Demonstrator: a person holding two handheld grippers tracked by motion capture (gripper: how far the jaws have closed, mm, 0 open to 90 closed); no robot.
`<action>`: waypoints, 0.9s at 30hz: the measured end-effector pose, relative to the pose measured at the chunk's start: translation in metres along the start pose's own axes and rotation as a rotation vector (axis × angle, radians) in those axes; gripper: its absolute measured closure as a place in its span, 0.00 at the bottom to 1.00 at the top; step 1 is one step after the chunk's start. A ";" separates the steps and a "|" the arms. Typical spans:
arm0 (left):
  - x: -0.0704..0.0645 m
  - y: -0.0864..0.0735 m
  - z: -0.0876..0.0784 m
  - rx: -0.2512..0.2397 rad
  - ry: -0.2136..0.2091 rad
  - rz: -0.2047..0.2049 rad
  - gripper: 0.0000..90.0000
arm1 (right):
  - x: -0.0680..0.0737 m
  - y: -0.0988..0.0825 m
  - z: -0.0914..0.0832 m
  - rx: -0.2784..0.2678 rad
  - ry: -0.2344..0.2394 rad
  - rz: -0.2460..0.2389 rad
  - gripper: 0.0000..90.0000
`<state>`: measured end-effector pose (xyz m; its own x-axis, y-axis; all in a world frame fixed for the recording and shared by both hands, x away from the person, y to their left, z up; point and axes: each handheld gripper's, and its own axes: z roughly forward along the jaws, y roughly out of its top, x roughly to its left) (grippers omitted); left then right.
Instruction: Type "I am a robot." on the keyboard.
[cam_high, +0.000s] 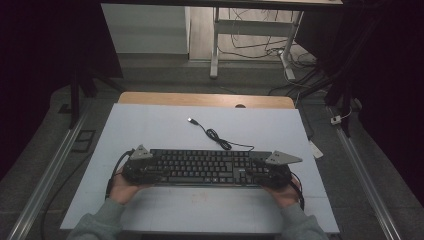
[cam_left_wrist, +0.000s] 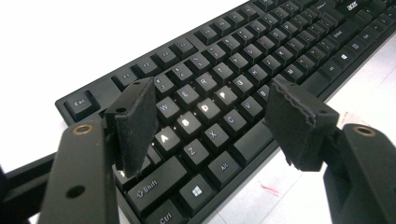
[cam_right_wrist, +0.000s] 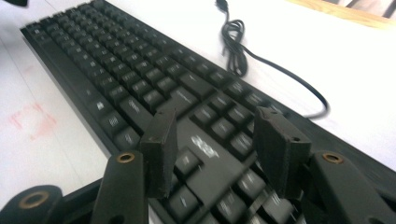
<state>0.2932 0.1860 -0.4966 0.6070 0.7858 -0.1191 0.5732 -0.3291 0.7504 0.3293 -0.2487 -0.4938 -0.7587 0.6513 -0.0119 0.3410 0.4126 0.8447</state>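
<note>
Left gripper (cam_left_wrist: 210, 126): jaws spread wide and empty, hovering over the keyboard's left end, above the A, S, D letter keys; in the high view it sits at that end (cam_high: 137, 167), held by the left hand (cam_high: 121, 189).
Keyboard (cam_high: 205, 167): a black full-size board lying flat, near the front middle of the table, its long axis running left to right between the two grippers.
Key relation: each gripper is at its own end of the board, pointing inward along the length; neither hand is clearly nearer. Whether any jaw touches the keys I cannot tell.
Right gripper (cam_right_wrist: 215, 149): jaws also wide and empty, over the right end by the number pad; seen from above at (cam_high: 272, 170).
Cable (cam_high: 217, 135): runs loose from the back edge, plug lying free on the table.
Surface: a pale sheet over a wooden table (cam_high: 150, 130).
Room: dim, desk legs and wires on the floor beyond.
</note>
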 end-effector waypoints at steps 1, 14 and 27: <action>0.000 -0.001 -0.001 -0.003 0.001 0.001 0.38 | -0.001 -0.003 -0.004 0.002 -0.007 -0.002 0.55; -0.005 -0.027 -0.018 -0.022 0.030 -0.024 0.38 | -0.014 -0.039 -0.055 0.002 -0.091 0.032 0.53; -0.004 -0.042 -0.024 -0.014 0.042 -0.026 0.38 | -0.017 -0.050 -0.058 0.050 -0.089 -0.009 0.51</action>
<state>0.2532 0.2092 -0.5117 0.5677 0.8157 -0.1115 0.5806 -0.3006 0.7567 0.2930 -0.3172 -0.5048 -0.7103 0.7006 -0.0684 0.3635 0.4482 0.8167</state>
